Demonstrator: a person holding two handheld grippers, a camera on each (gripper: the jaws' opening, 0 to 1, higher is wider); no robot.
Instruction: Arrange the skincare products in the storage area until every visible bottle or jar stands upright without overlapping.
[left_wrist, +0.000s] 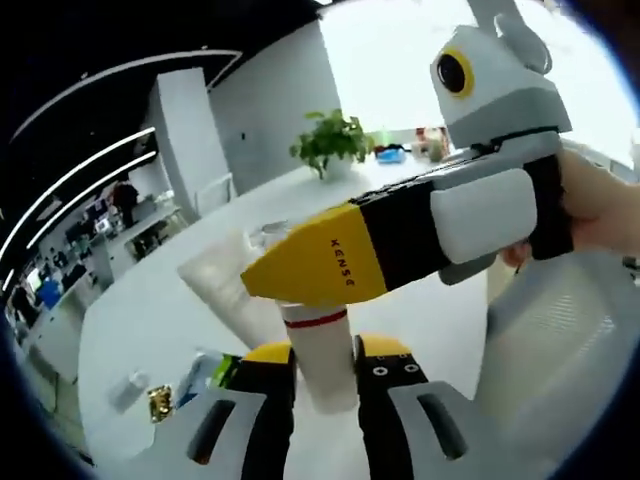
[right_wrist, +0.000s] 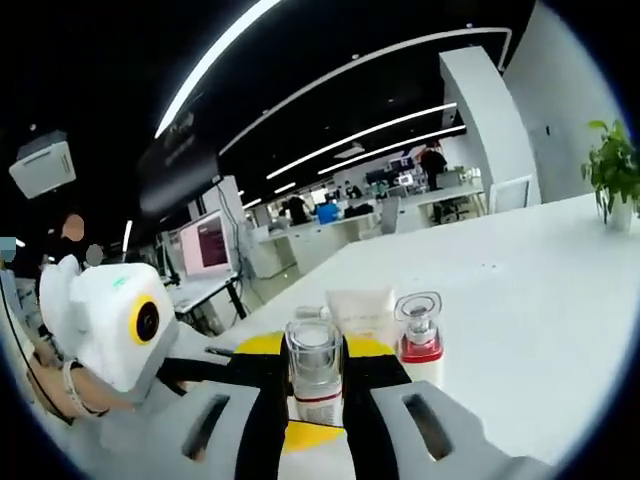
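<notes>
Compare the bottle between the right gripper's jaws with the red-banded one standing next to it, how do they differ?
In the right gripper view, the clear-capped bottle sits between the right gripper jaws, while the red-banded bottle stands free on the white table, untouched. The gripped bottle's clear cap is broad and cylindrical; the red-banded bottle's clear top is narrower with a small stopper shape. The gripped one looks larger, being nearer the camera. Both stand upright and have transparent tops.

White bottle (left_wrist: 322, 350) with red band, yellow-and-black claw (left_wrist: 322, 375), white table (right_wrist: 520, 290), green plant (left_wrist: 330, 140)
</notes>
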